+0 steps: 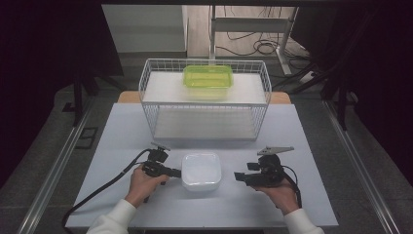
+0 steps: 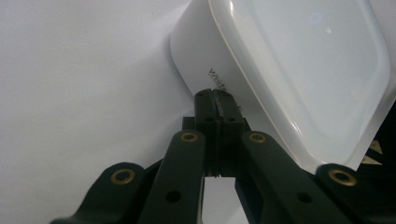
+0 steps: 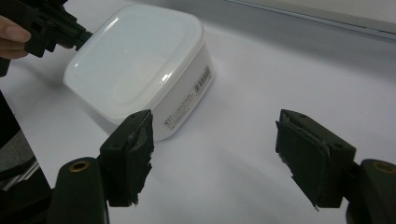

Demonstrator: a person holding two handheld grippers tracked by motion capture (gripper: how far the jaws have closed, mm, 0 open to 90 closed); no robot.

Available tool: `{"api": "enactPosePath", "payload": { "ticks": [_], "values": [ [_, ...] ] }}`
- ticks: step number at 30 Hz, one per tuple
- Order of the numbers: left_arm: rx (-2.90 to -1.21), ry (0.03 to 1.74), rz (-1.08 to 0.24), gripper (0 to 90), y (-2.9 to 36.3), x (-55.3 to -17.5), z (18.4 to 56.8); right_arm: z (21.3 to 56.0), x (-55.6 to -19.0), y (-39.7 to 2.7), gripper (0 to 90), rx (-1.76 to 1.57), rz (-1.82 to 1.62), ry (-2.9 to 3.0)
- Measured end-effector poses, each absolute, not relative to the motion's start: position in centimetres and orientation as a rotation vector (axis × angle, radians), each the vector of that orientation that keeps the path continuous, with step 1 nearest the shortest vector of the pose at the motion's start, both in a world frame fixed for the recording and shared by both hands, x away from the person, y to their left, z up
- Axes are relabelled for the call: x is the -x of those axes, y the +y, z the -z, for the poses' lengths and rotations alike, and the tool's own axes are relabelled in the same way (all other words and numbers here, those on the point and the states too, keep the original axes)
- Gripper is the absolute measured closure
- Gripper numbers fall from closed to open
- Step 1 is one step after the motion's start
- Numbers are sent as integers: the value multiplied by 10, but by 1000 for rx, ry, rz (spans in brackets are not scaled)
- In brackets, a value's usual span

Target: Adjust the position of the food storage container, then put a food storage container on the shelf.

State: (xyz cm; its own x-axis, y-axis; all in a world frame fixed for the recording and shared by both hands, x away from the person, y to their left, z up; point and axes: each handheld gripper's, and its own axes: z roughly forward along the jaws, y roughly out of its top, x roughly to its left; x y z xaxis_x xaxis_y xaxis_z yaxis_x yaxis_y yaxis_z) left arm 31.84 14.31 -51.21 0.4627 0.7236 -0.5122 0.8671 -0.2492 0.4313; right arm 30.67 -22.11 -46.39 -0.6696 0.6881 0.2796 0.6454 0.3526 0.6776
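Note:
A white lidded plastic box [image 1: 201, 170] sits on the table near the front middle. My left gripper [image 1: 178, 172] is shut, its tips right against the box's left side wall [image 2: 205, 70]; nothing is between the jaws. In the left gripper view the closed fingertips [image 2: 206, 100] meet the wall just below the lid's rim. My right gripper [image 1: 237, 176] stands open a short way right of the box, not touching it. From the right gripper view the box [image 3: 140, 65] lies ahead and to the left of the spread fingers [image 3: 130, 144], and the left gripper [image 3: 81, 37] shows at its far side.
A white wire basket rack [image 1: 204, 100] stands behind the box at the table's far side. A green clear container [image 1: 208, 77] rests on its upper shelf. The table's front edge [image 1: 204, 226] runs close below both hands.

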Motion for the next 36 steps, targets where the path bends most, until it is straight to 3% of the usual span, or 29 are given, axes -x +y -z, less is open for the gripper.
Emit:
{"api": "enactPosePath", "payload": {
  "ticks": [5, 10, 17, 19, 28, 36],
  "values": [
    [-2035, 1309, 265, 895, 145, -319, 512, 464, -306, -221, 277, -1256, -1232, 2537],
    [-2014, 1293, 142, 866, 155, -308, 493, 463, -306, -223, 275, -1259, -1238, 2522],
    [-1910, 1247, 71, 456, 174, -292, 464, 458, -302, -228, 233, -1260, -1321, 2458],
    [-1882, 1241, 57, 395, 180, -287, 458, 457, -303, -230, 223, -1269, -1341, 2449],
    [-1854, 1268, 94, 288, 182, -284, 464, 454, -310, -225, 202, -1288, -1369, 2439],
    [-1810, 1278, 114, 284, 184, -285, 465, 459, -317, -220, 203, -1326, -1394, 2474]
  ]
}}
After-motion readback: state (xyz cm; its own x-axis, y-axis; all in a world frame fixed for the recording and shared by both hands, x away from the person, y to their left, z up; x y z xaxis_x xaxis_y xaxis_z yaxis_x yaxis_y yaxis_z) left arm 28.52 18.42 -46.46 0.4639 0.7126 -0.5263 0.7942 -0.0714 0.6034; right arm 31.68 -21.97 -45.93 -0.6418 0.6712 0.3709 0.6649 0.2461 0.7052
